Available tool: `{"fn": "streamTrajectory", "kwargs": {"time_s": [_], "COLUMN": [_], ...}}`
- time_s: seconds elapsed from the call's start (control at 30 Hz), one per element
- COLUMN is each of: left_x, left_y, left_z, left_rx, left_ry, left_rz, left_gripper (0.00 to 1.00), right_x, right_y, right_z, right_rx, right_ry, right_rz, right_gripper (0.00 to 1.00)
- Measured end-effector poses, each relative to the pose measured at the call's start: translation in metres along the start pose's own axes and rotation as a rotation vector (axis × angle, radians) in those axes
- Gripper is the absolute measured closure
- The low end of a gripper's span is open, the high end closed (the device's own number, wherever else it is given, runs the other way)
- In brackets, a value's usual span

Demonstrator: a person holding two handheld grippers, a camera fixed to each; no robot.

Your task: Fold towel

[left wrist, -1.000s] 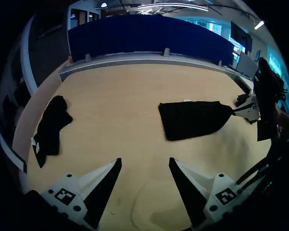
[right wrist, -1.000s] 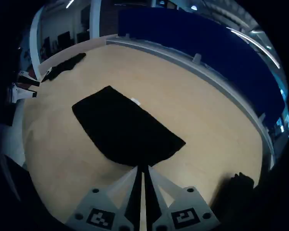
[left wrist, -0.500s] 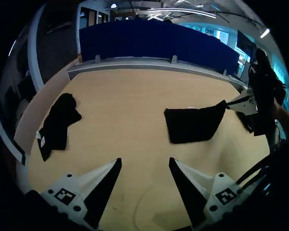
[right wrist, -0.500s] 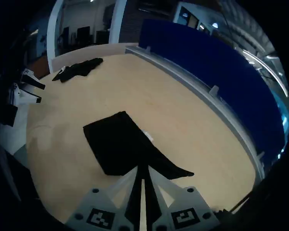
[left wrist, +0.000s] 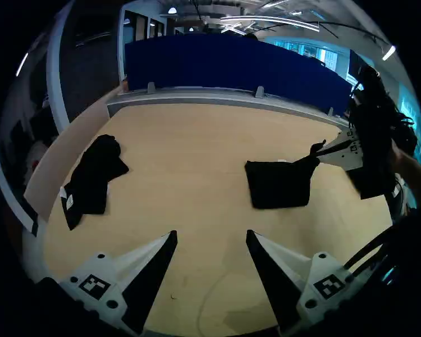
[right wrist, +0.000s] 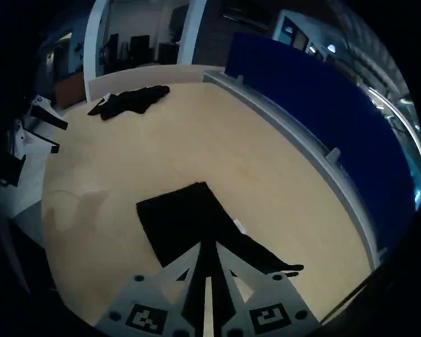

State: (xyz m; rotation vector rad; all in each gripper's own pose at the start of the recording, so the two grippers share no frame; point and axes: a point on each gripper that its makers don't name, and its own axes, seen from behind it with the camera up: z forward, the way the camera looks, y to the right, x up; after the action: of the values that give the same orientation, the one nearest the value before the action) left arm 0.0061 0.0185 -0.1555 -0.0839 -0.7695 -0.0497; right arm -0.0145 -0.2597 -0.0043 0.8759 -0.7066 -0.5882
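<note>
dim, bluish light. ceiling strip lights glare at 12 o'clock in the left gripper view. the bench is evenly lit, with a soft shadow at 9 o'clock in the right gripper view. the towel reads flat black. lines bow near the rims.

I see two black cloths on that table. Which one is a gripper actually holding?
The flat towel in the middle: the right gripper pinches its lifted corner. The crumpled cloth off to the side lies alone.
</note>
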Motion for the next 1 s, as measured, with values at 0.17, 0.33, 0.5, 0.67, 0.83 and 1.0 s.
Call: {"fn": "streamTrajectory", "kwargs": {"time_s": [0.17, 0.33, 0.5, 0.67, 0.83, 1.0], "left_x": [-0.007, -0.014, -0.018, -0.019, -0.018, -0.017], "left_y": [-0.004, -0.011, -0.016, -0.019, -0.019, -0.018], "left_z": [-0.005, -0.008, -0.009, -0.009, -0.007, -0.006], "left_rx": [0.010, 0.023, 0.029, 0.030, 0.026, 0.023], "left_ry": [0.006, 0.007, 0.008, 0.009, 0.010, 0.010], "left_rz": [-0.027, -0.048, -0.065, -0.074, -0.072, -0.066], "left_gripper": [0.09, 0.09, 0.09, 0.09, 0.09, 0.09], "right_x": [0.012, 0.012, 0.002, -0.006, -0.005, -0.003], "right_y": [-0.027, -0.057, -0.081, -0.089, -0.088, -0.085], "right_z": [0.029, 0.061, 0.088, 0.101, 0.099, 0.096], "right_rx": [0.049, 0.102, 0.145, 0.158, 0.157, 0.151], "right_ry": [-0.009, -0.028, -0.055, -0.077, -0.074, -0.063], "right_rz": [-0.022, -0.022, 0.003, 0.034, 0.047, 0.054], "right_gripper": [0.96, 0.96, 0.96, 0.95, 0.88, 0.70]}}
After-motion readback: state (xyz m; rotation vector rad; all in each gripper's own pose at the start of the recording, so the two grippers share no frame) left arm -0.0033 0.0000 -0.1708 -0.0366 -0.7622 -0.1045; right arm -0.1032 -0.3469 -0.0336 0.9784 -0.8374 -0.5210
